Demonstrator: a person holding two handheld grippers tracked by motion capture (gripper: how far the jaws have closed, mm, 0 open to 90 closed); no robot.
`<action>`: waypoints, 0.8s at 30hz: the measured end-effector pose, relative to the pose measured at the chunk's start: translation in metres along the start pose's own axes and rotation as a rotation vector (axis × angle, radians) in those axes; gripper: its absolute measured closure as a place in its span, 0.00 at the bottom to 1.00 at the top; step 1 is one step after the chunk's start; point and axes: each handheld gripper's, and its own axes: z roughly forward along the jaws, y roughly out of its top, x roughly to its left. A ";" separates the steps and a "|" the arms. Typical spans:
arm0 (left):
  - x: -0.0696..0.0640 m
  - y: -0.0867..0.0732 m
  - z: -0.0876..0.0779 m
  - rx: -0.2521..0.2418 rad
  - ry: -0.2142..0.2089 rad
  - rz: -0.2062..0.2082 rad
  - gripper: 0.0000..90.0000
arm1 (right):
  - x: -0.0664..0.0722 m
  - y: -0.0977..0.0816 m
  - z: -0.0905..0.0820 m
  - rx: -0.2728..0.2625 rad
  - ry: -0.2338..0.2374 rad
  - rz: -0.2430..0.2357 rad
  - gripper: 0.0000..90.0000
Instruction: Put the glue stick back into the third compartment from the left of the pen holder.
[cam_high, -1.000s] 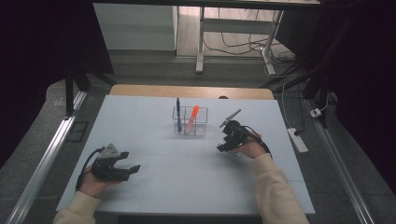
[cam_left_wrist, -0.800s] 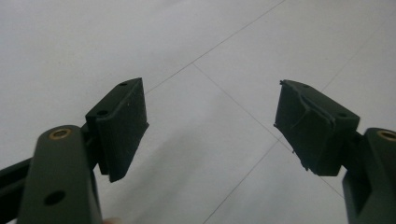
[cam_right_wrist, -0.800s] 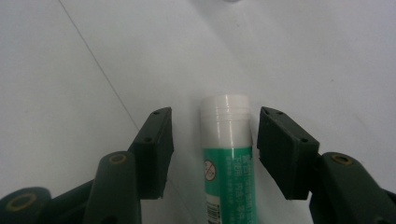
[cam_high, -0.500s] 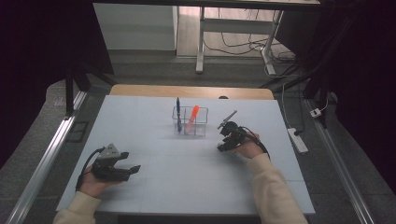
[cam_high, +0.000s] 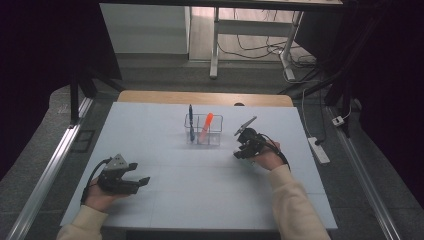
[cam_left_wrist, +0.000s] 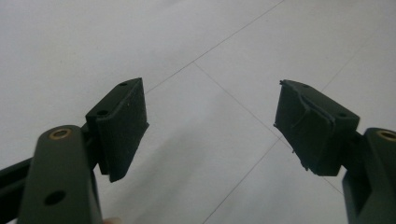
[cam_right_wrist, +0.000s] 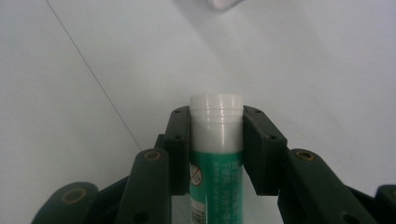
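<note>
My right gripper (cam_right_wrist: 217, 140) has just been closing and now clamps a green-and-white glue stick (cam_right_wrist: 216, 154) below its cap; the stick's lower end runs off frame. From the high view the stick is too small to make out. My left gripper (cam_left_wrist: 210, 121) rests with jaws apart over bare table (cam_left_wrist: 224, 56).

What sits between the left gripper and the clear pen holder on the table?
Nothing: in the high view, only bare white table separates the left gripper from the pen holder.
</note>
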 end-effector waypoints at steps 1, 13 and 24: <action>0.000 0.000 0.000 0.001 0.000 0.001 0.28 | 0.000 0.000 -0.004 -0.021 0.003 0.002 0.72; 0.000 0.000 -0.001 -0.007 0.011 0.000 0.28 | -0.006 -0.002 -0.045 -0.266 0.018 0.057 0.72; -0.001 0.000 0.000 -0.002 0.007 0.003 0.28 | -0.006 -0.003 -0.056 -0.356 0.025 0.076 0.72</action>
